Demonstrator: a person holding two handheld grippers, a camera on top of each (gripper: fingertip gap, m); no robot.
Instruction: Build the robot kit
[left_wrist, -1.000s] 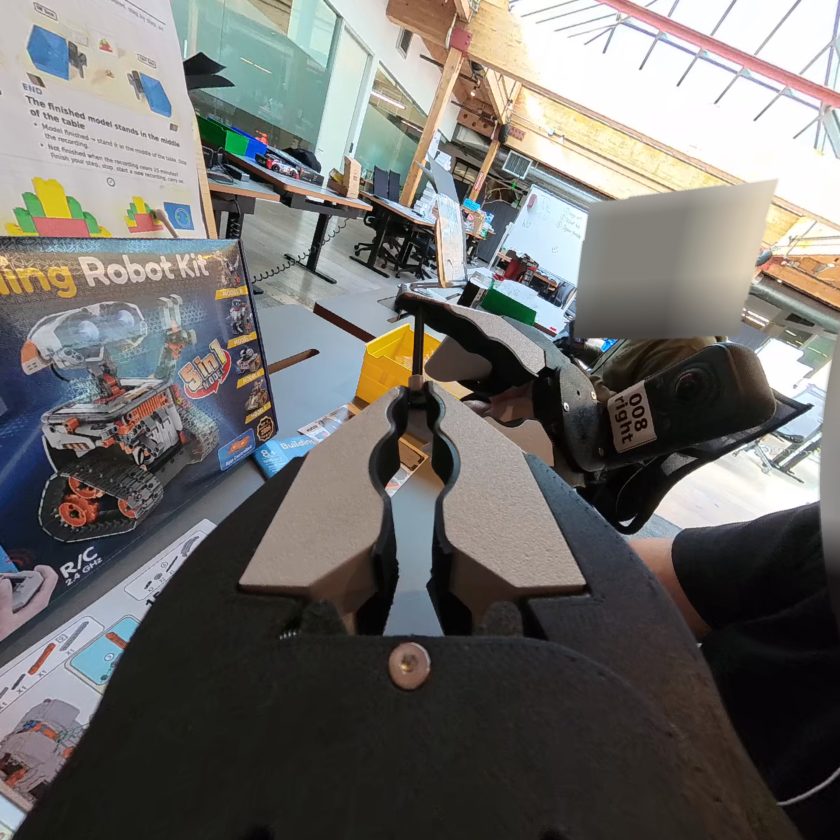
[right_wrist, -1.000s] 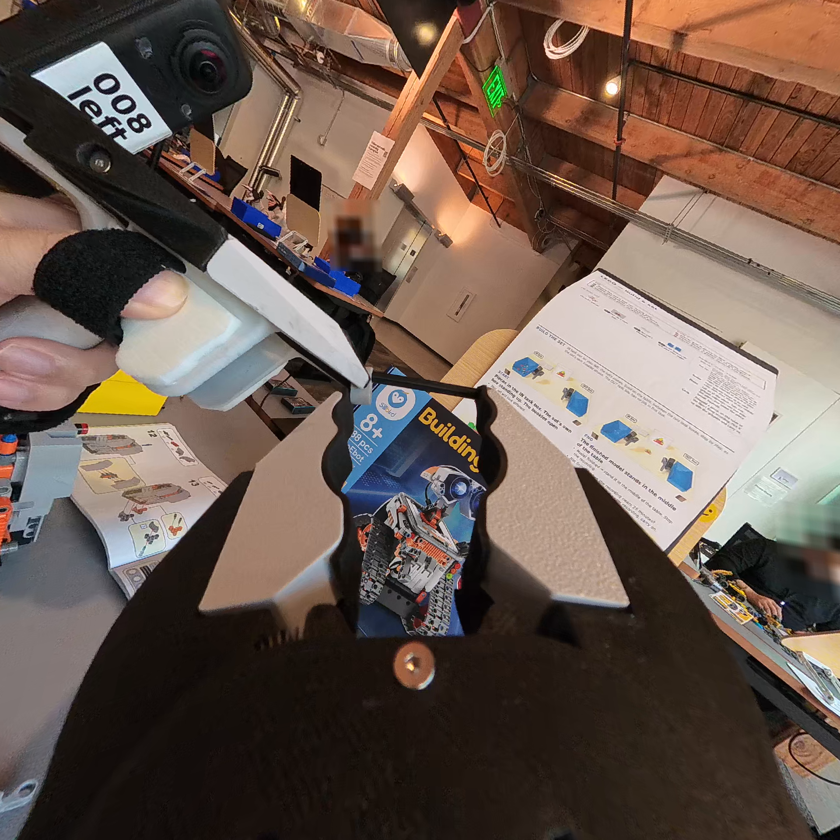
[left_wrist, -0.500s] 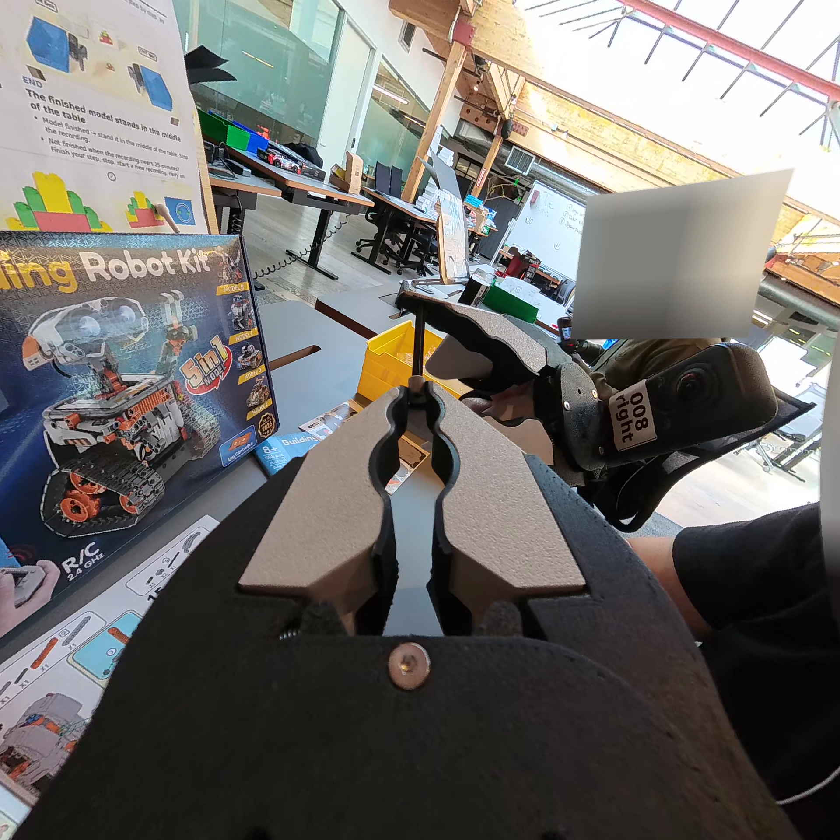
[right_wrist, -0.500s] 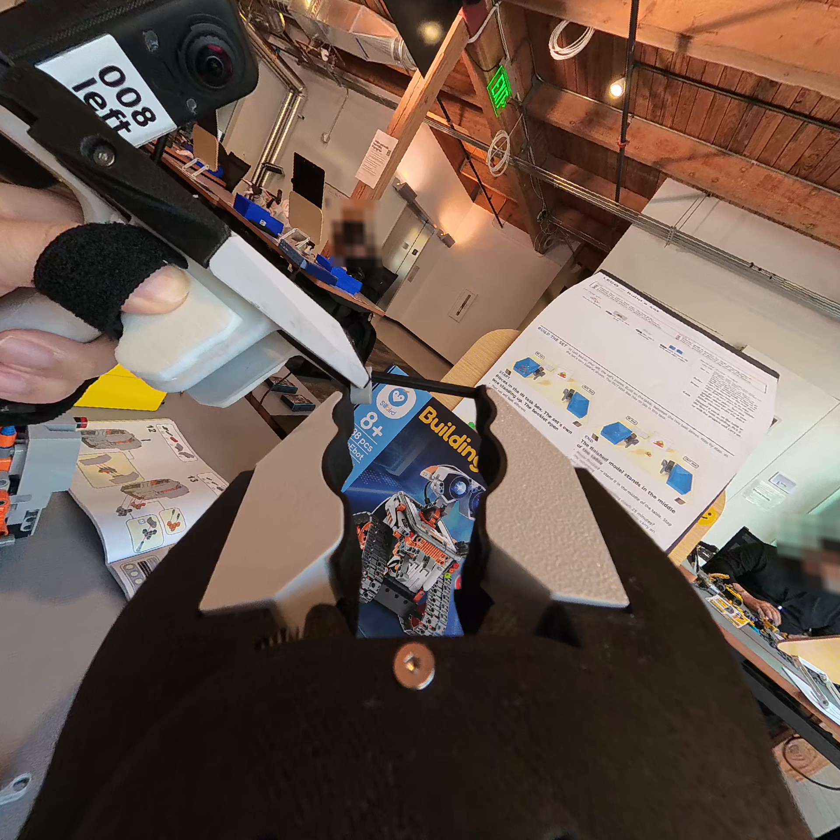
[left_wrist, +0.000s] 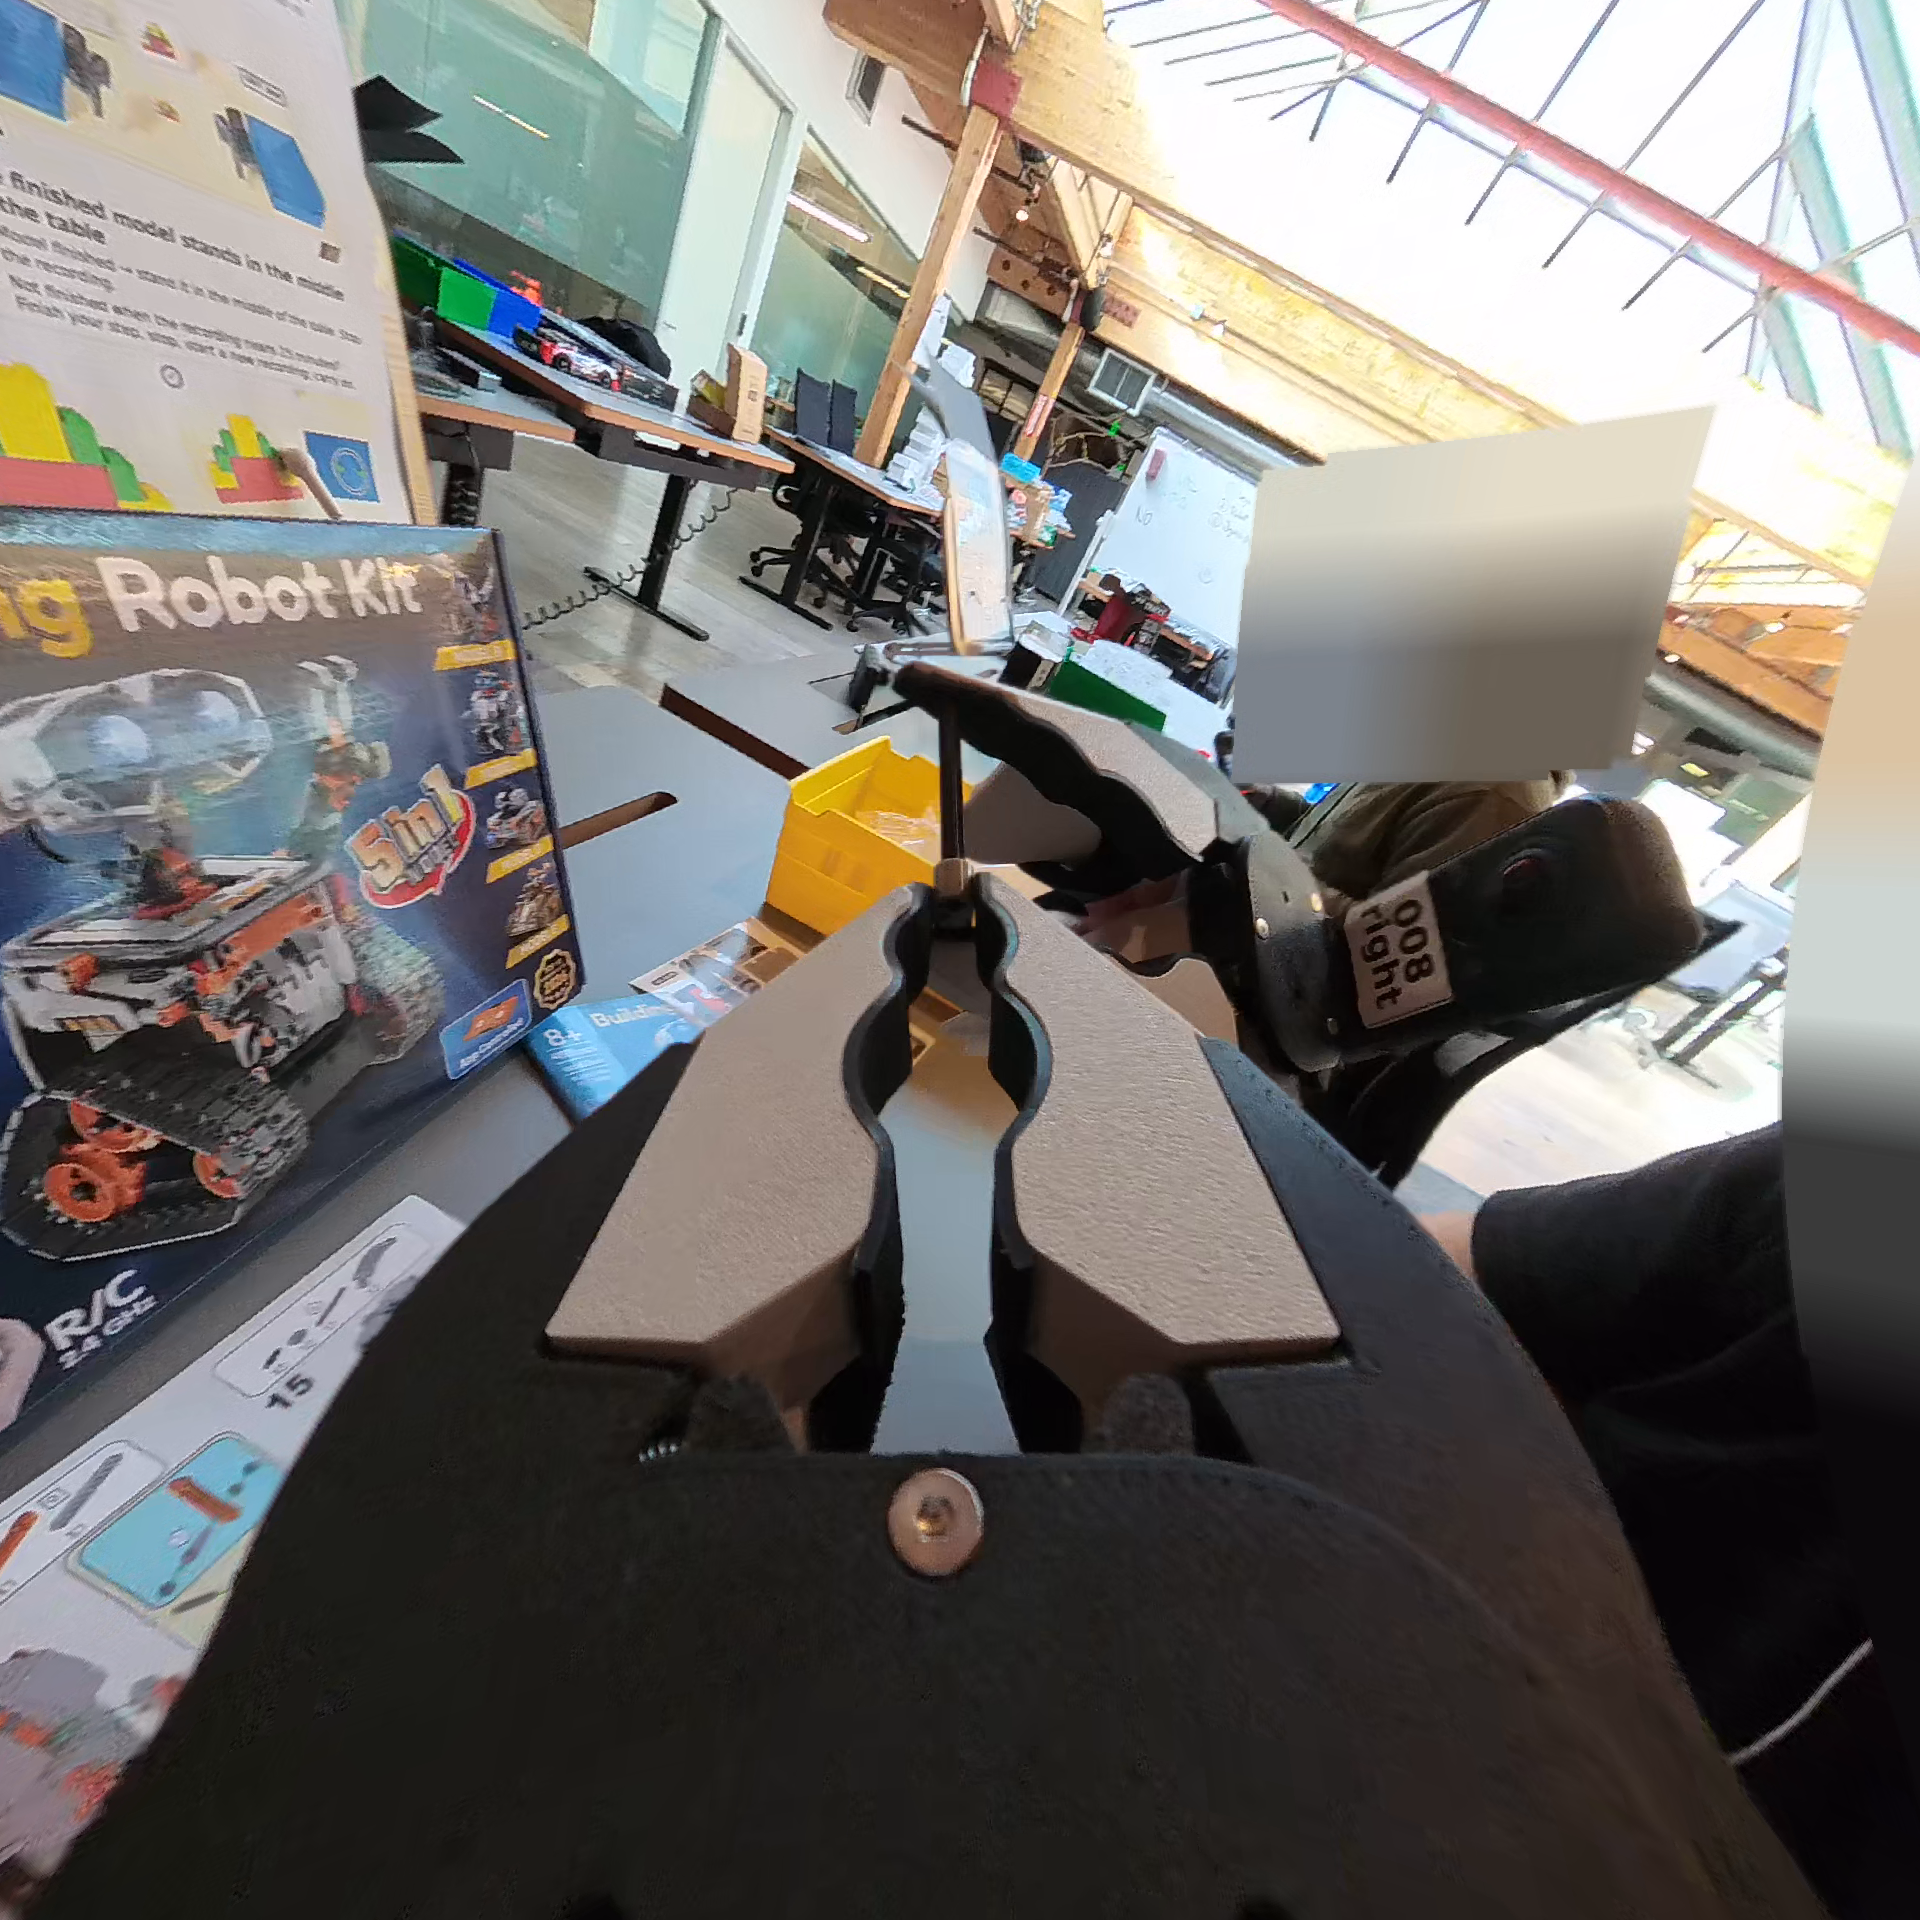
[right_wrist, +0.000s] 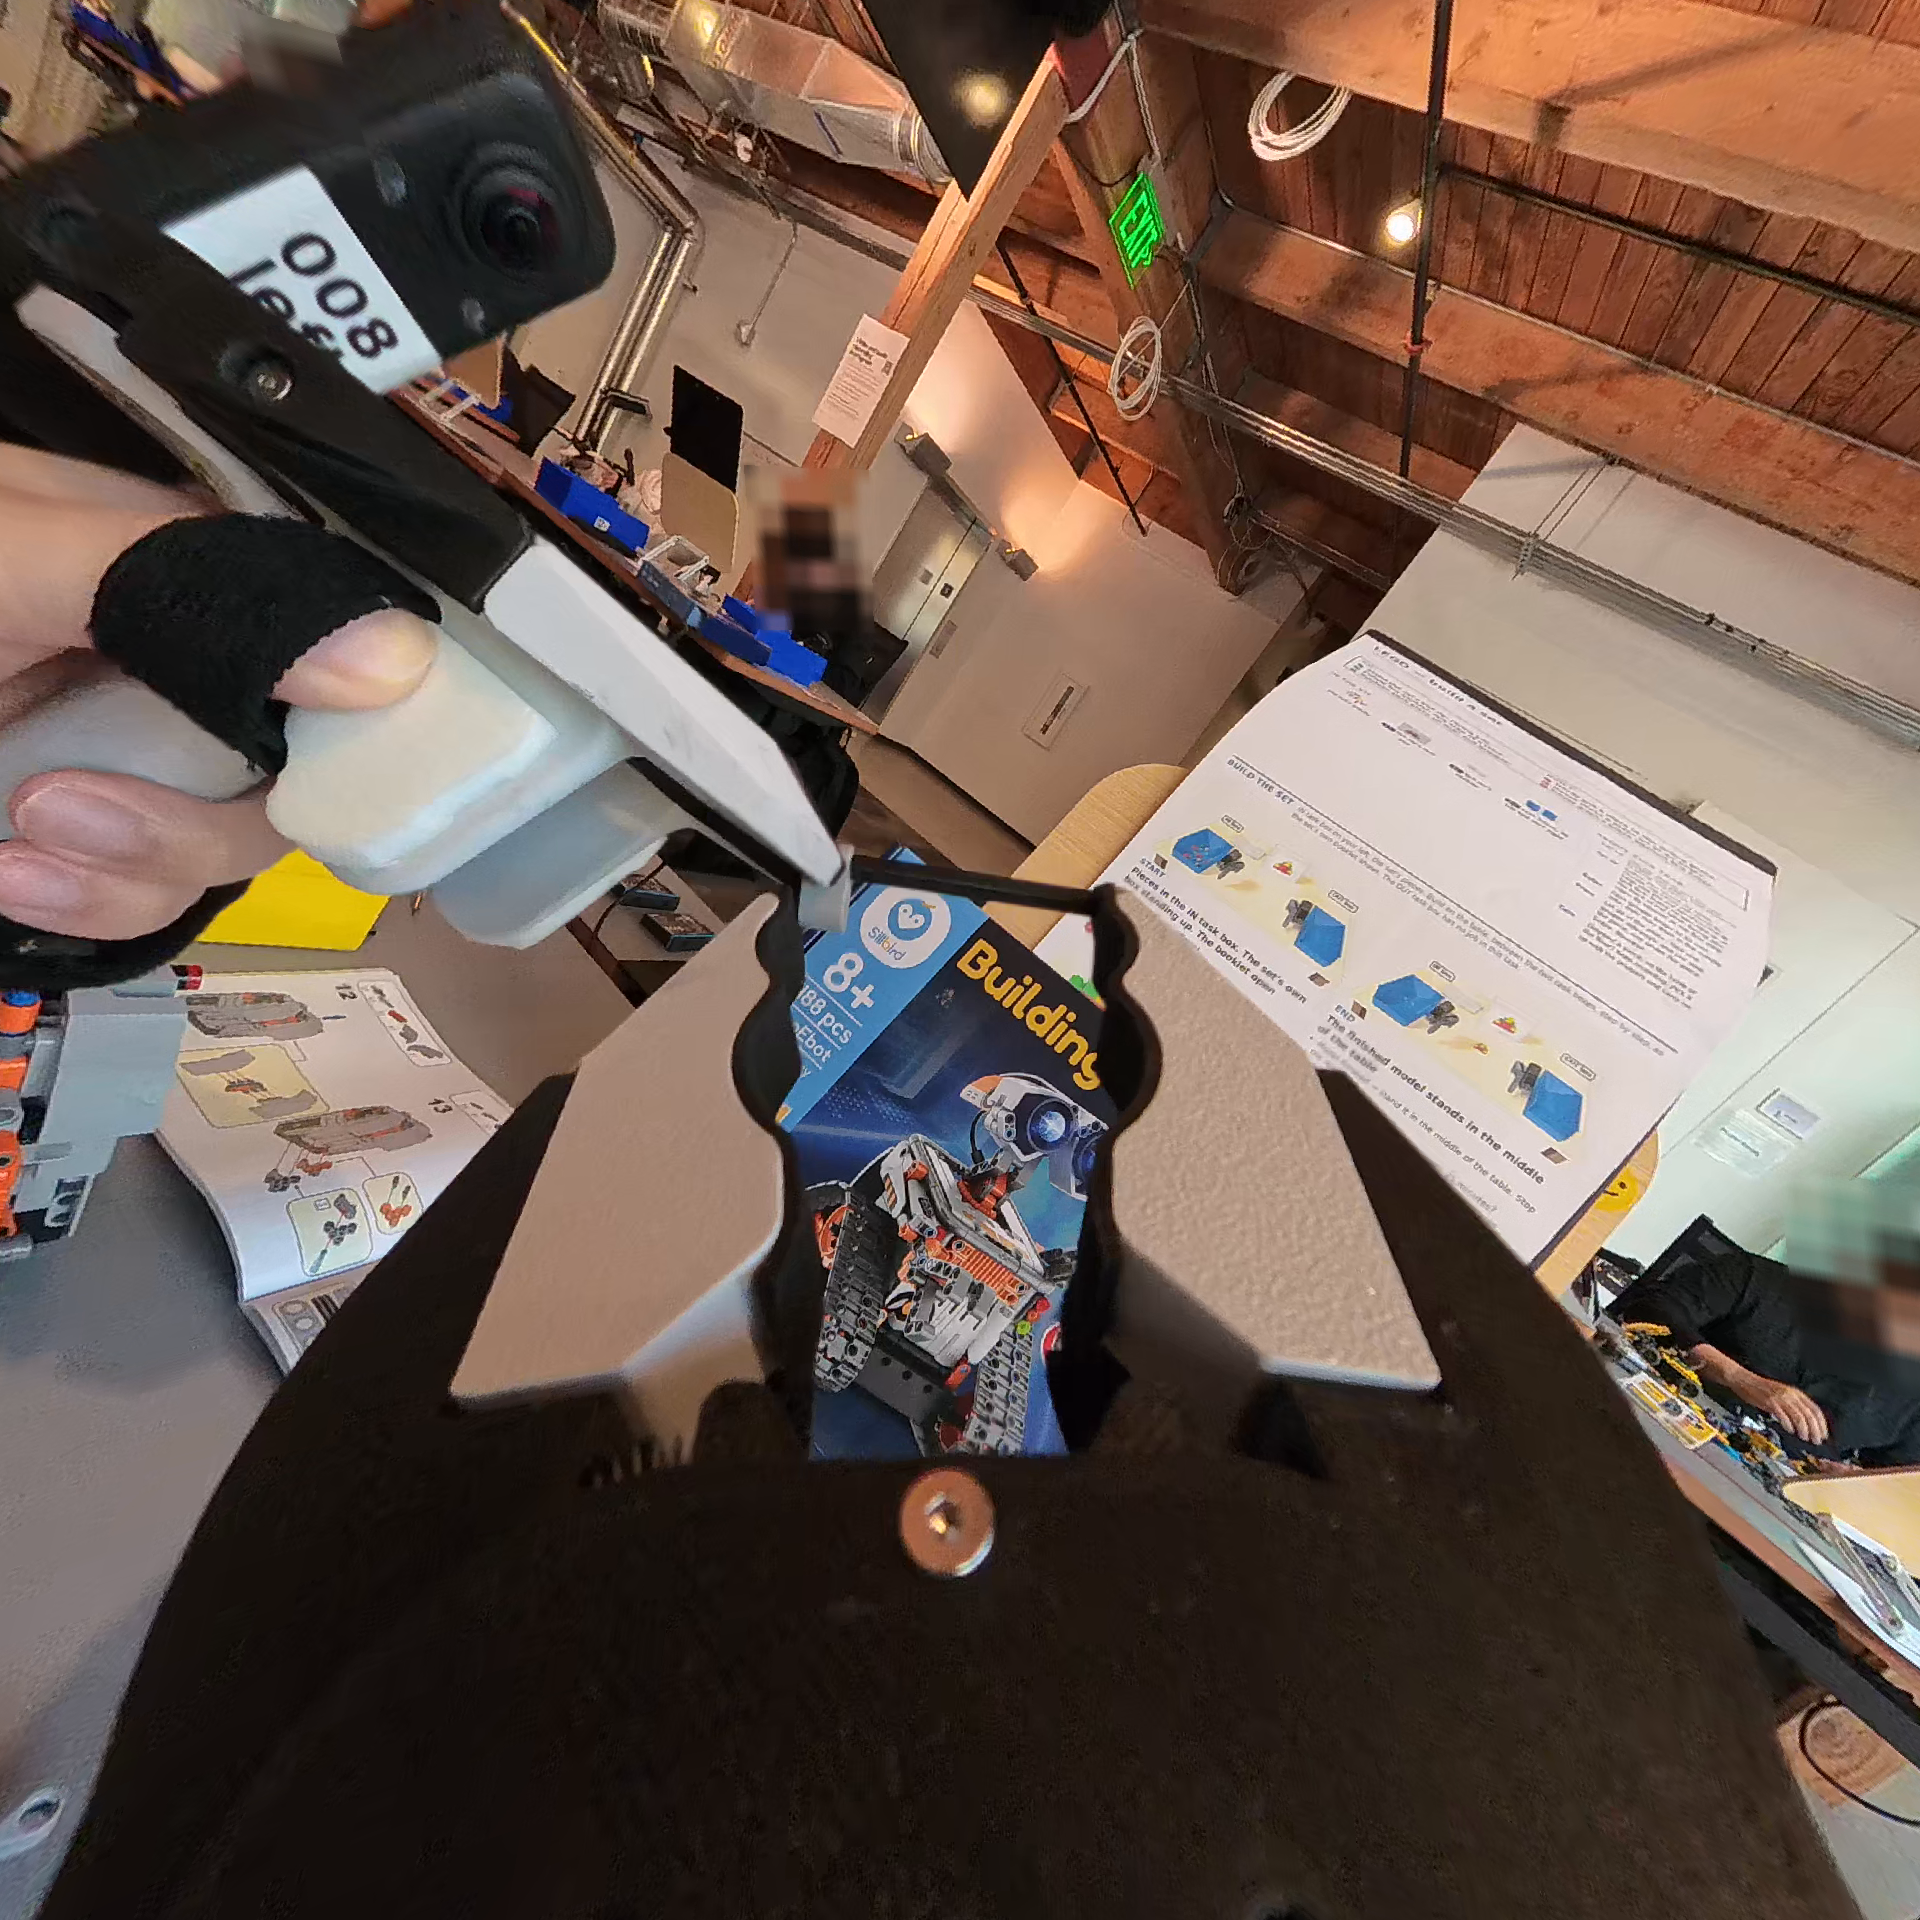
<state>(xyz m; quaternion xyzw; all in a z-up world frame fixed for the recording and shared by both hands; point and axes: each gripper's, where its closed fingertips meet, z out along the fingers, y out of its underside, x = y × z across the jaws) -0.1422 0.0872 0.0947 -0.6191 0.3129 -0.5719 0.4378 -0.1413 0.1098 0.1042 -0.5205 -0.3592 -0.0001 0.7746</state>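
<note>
Gripping a small pale grey piece (left_wrist: 952, 871) at the very tips of the left gripper (left_wrist: 948, 914), fingers clenched on it, raised above the desk (left_wrist: 665, 831), right of the kit box (left_wrist: 260, 831), nearer than the yellow bin (left_wrist: 842, 842). Noting a thin black rod (left_wrist: 948, 790) standing out of that piece, spanning the parted fingers of the right gripper (right_wrist: 940, 914) tip to tip. Cannot tell whether those fingers squeeze the rod endwise or merely touch it. Judging the pinch shallow: keep both wrists steady, hold rod and piece on one line, avoid sideways load.
</note>
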